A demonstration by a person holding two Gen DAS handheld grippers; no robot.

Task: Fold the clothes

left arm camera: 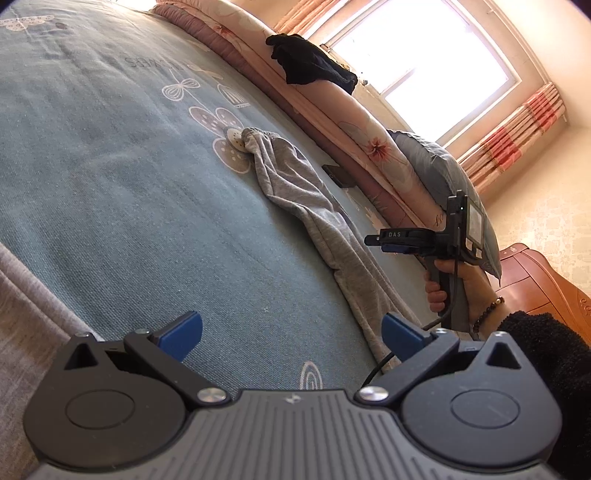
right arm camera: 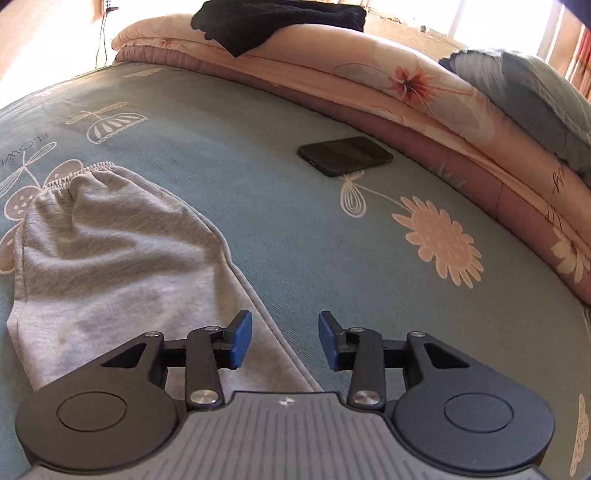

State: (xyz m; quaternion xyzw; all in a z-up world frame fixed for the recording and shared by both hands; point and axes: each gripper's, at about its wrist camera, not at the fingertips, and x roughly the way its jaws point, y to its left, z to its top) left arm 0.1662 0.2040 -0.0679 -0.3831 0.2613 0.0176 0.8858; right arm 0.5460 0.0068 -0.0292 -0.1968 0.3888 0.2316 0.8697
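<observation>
Grey sweatpants [left arm camera: 295, 199] with an elastic hem lie stretched in a long, rumpled strip on the teal flowered bed sheet [left arm camera: 110, 166]. In the right wrist view the sweatpants [right arm camera: 110, 251] fill the lower left. My right gripper [right arm camera: 284, 339] hovers over their right edge, its jaws open, with only the cloth's edge and sheet below them. In the left wrist view a hand holds the right gripper [left arm camera: 373, 242] just beyond the pants. My left gripper [left arm camera: 293, 334] stands wide open over bare sheet, left of the pants, holding nothing.
A black phone [right arm camera: 345, 155] lies on the sheet beyond the pants. A rolled pink floral quilt [right arm camera: 369, 85] runs along the far side, with a black garment [right arm camera: 273, 22] on top and a grey-blue pillow [right arm camera: 535, 103] beside it. A wooden headboard [left arm camera: 535, 280] stands at right.
</observation>
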